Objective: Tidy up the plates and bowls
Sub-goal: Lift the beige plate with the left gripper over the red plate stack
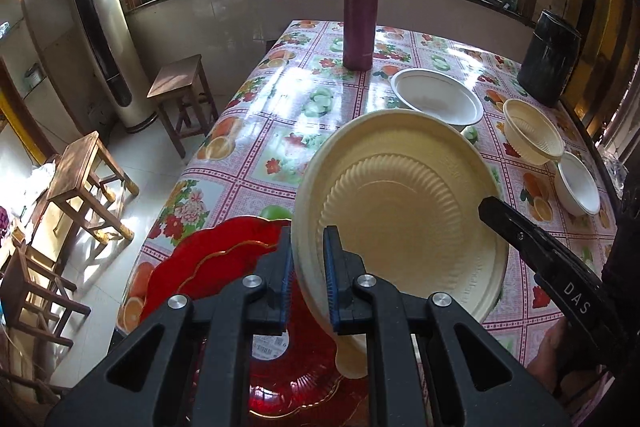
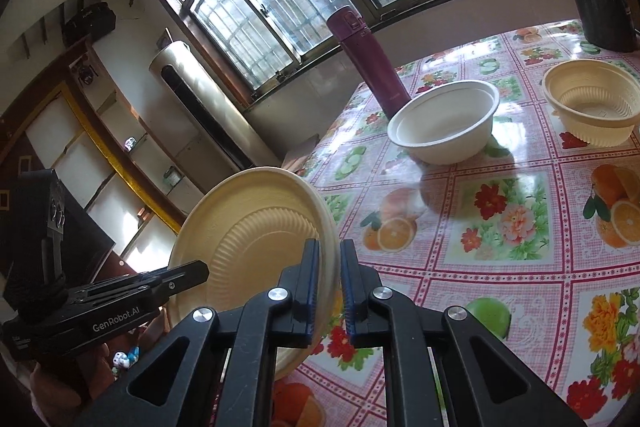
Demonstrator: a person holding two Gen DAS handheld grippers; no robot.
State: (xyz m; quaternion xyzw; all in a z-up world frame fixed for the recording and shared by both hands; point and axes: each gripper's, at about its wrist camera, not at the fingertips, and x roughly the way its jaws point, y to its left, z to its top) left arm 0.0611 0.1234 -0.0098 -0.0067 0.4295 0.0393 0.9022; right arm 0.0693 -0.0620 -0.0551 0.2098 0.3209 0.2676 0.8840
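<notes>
- Glossy fruit-and-flower oilcloth covers the table [image 1: 256,131], under barred windows in a sunlit room.
- A cream plate [image 1: 400,211], round with a ribbed inner ring, is held tilted in the air above the near end of the table.
- The left gripper [image 1: 307,279] clamps the plate's rim between its blue-padded fingers.
- The right gripper [image 2: 330,291] has its jaws narrow around the opposite rim; I cannot tell whether the pads touch it.
- Beneath the left gripper lies a red plate [image 1: 224,259] with a scalloped, gold-lined edge.
- Farther back stand 3 bowls: a smooth white bowl [image 1: 438,99], a ribbed cream bowl [image 1: 534,135] and a small white bowl [image 1: 578,187].
- A tall maroon flask [image 1: 360,15] stands upright behind the large white bowl; a dark canister [image 1: 550,59] stands at the far right corner.
- Wooden stools [image 1: 86,183] stand on the floor left of the table.
</notes>
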